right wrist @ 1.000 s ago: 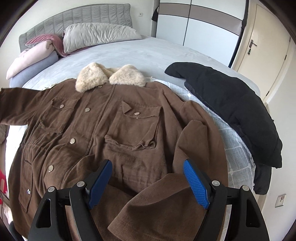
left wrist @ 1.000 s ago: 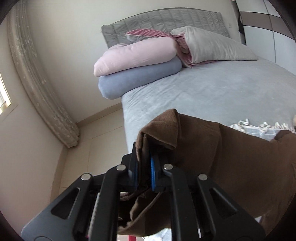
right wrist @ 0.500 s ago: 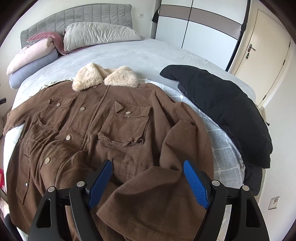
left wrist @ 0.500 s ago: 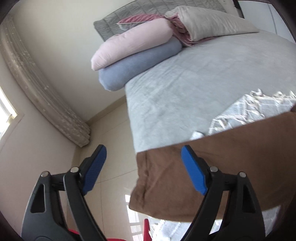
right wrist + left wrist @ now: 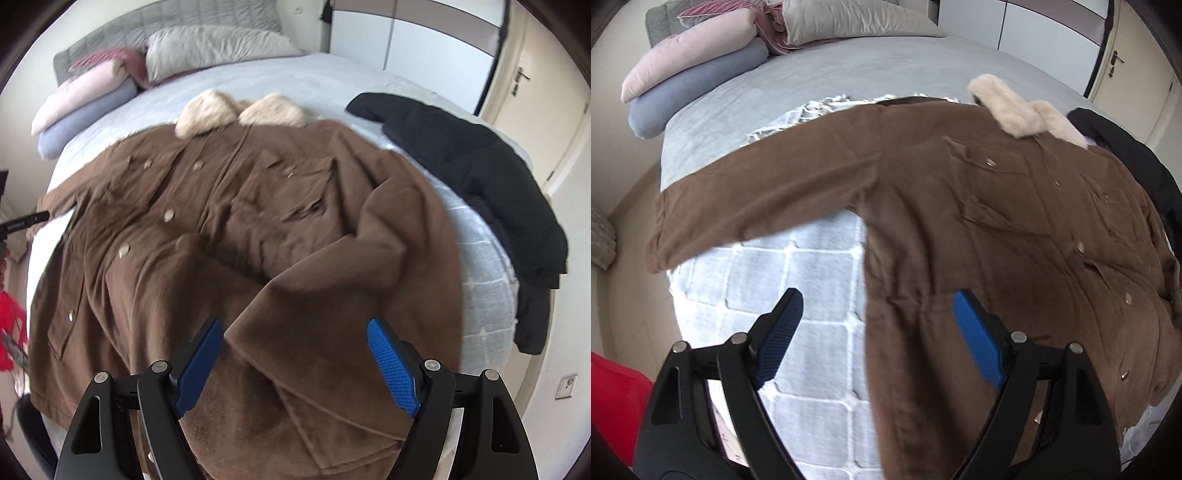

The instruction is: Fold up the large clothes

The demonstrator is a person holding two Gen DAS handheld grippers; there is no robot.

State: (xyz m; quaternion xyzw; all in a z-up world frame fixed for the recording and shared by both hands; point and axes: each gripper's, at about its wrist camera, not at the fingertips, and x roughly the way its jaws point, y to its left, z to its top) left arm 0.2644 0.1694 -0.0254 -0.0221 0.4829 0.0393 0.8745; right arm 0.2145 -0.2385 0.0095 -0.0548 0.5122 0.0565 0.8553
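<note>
A large brown coat (image 5: 229, 206) with a cream fur collar (image 5: 207, 110) lies front up on the bed. One sleeve (image 5: 757, 199) stretches flat toward the bed's left edge, its cuff hanging just past it. The other sleeve (image 5: 332, 280) is folded across the coat's front. My left gripper (image 5: 877, 299) hangs open above the coat's side edge (image 5: 960, 258) and the white quilt, holding nothing. My right gripper (image 5: 295, 325) is open over the folded sleeve's cuff, with cloth below its fingers but not pinched.
A white quilted blanket (image 5: 798, 280) lies under the coat on the grey bed (image 5: 849, 70). A black jacket (image 5: 480, 184) lies at the right edge. Pillows (image 5: 85, 107) are stacked at the headboard. Something red (image 5: 613, 398) sits low at the left, and a door (image 5: 546, 92) stands at the right.
My left gripper let go of the sleeve cuff, opened wide and swung right and down over the coat. The sleeve now lies stretched out. My right gripper shifted a little closer.
</note>
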